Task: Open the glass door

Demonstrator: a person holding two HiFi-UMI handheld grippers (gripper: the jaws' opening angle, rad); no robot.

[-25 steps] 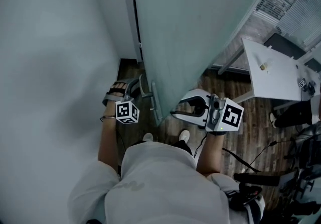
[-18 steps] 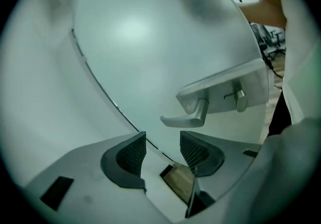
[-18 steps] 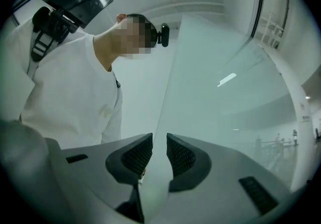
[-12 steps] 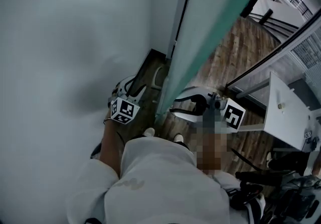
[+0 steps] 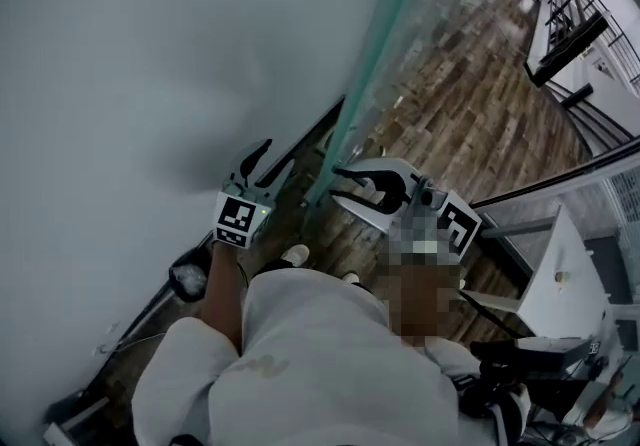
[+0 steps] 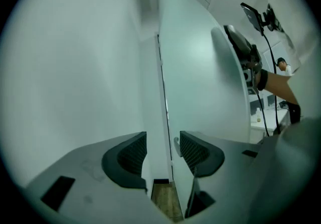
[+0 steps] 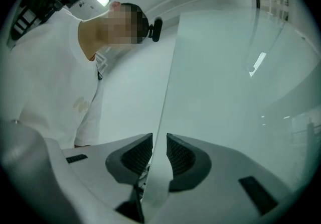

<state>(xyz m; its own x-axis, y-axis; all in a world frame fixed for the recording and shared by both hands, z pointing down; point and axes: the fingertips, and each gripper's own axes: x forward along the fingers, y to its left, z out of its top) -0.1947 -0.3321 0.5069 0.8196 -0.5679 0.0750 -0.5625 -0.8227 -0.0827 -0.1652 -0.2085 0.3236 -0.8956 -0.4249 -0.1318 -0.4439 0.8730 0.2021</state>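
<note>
The glass door (image 5: 372, 64) is seen edge-on in the head view as a green-tinted band that runs from the top centre of the frame down to the middle. In the right gripper view the same pane (image 7: 225, 92) fills the right half of the frame, and its free edge passes down between the fingers (image 7: 140, 155) of the right gripper (image 7: 159, 142). These fingers are drawn close together and appear clamped on that edge, one on each face of the glass. In the head view the right gripper (image 5: 340, 184) is held at the door's lower edge, just right of centre, with its marker cube (image 5: 455, 229) behind it. The left gripper (image 5: 268, 162) is held just left of the door, beside the white wall (image 5: 150, 54). Its fingers (image 6: 131, 155) are spread apart with nothing gripped, and only the door's edge and a strip of floor are seen beyond the gap. A wooden floor (image 5: 470, 104) is spread to the right of the door. The person's white shirt (image 5: 310, 364) fills the bottom centre, and a white desk (image 5: 560, 279) is seen at the lower right.
</note>
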